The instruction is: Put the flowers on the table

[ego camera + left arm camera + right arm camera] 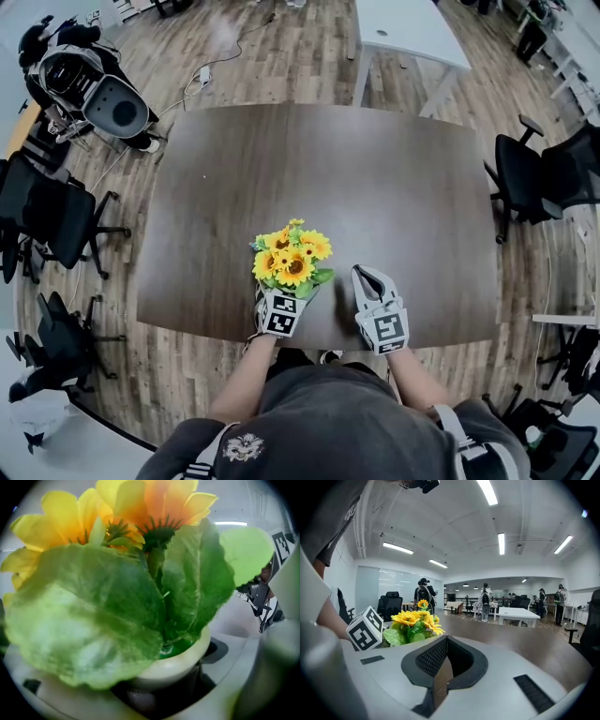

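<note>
Gripping the white pot (174, 663) of the flowers (292, 257), the left gripper (284, 298) has its jaws closed against the pot's sides. The bouquet's long axis stands upright out of the jaws, with the yellow blooms facing up and the green leaves spreading over the jaw tips. It sits over the near edge of the table (375, 178). Just right of the flowers, the right gripper (367, 275) is empty, its jaws pressed together and pointing forward.

Black office chairs (58, 227) stand on the wood floor (281, 66), a white desk (409, 30) farther off.
</note>
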The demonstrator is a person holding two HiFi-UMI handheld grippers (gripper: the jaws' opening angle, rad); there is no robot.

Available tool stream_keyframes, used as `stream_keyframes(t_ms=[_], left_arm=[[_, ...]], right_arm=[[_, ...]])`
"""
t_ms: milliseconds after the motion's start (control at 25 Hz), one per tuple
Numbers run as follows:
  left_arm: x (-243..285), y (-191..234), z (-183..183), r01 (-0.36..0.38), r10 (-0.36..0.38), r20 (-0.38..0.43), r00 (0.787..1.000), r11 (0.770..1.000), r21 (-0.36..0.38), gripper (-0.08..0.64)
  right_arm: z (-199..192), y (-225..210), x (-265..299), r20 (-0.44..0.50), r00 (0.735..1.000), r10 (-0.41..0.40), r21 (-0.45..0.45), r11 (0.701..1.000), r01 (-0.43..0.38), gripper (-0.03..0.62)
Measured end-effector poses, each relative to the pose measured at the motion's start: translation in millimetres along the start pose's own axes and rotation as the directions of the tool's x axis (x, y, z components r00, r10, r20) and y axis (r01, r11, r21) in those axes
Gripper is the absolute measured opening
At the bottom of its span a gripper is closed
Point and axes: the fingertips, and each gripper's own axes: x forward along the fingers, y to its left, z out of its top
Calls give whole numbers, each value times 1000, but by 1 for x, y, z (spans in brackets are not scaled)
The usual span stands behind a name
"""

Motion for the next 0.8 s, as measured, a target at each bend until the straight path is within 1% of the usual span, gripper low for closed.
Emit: stream_keyframes(t_ms=[160, 280, 440, 640, 800], left_arm=[[-7, -2, -2, 6, -7, -10, 1000, 999, -48, 555], [-16, -6, -2, 1, -1, -7, 1000, 999, -39, 555], [-33, -10, 2, -14, 15, 18, 1000, 999, -31, 550], [-58, -8, 11, -90, 92, 89, 992, 996, -19, 439], [-84, -2, 13, -170, 172, 132, 976, 985, -24, 303]], right_arm=[[2, -1, -3, 11, 1000, 1, -11, 1000, -1, 23], [8, -3, -7, 14, 1000, -5, -8, 1000, 5, 23], [7, -1, -12, 33, 999, 5, -8, 1000, -5, 23], [19, 1, -21, 60, 998, 7, -12, 1000, -6, 23], [22, -2, -25, 87, 996, 1, -15, 1000, 0, 23]])
